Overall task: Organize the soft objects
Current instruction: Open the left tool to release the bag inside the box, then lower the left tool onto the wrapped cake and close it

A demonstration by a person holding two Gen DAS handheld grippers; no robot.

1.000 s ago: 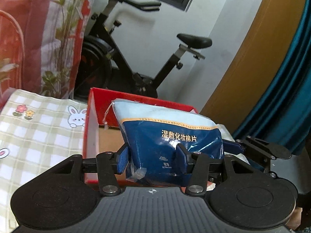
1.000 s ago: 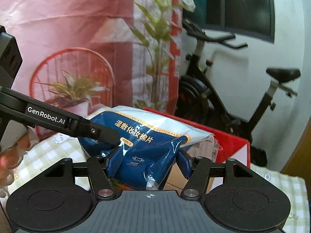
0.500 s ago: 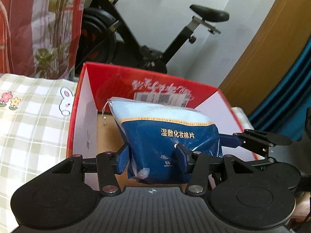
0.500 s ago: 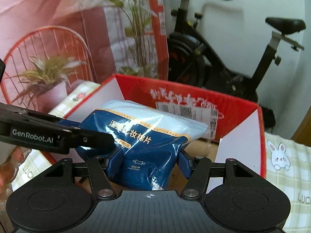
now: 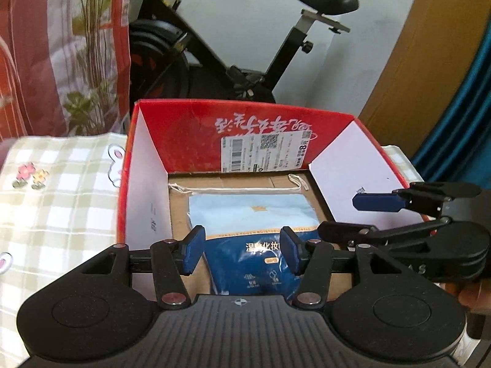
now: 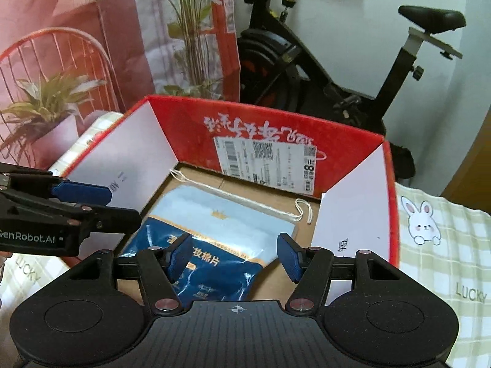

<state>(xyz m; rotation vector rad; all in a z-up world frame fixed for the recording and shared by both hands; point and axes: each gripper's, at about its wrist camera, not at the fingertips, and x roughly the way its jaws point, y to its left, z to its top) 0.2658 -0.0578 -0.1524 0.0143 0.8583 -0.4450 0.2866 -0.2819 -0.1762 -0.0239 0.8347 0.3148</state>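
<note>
pack: cotton-pad bag (image 5: 248,214) flat on red box (image 5: 190,135) floor, long axis 12–6, drawstring end at 12
left claw (image 5: 242,250): open, empty
right claw (image 6: 234,256): open, empty

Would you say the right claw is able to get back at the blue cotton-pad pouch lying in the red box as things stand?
Probably yes. The right claw hangs open just above the pouch, which lies flat on the floor of the red box. The box is open-topped, and the left claw, off to one side, leaves the way free.
</note>
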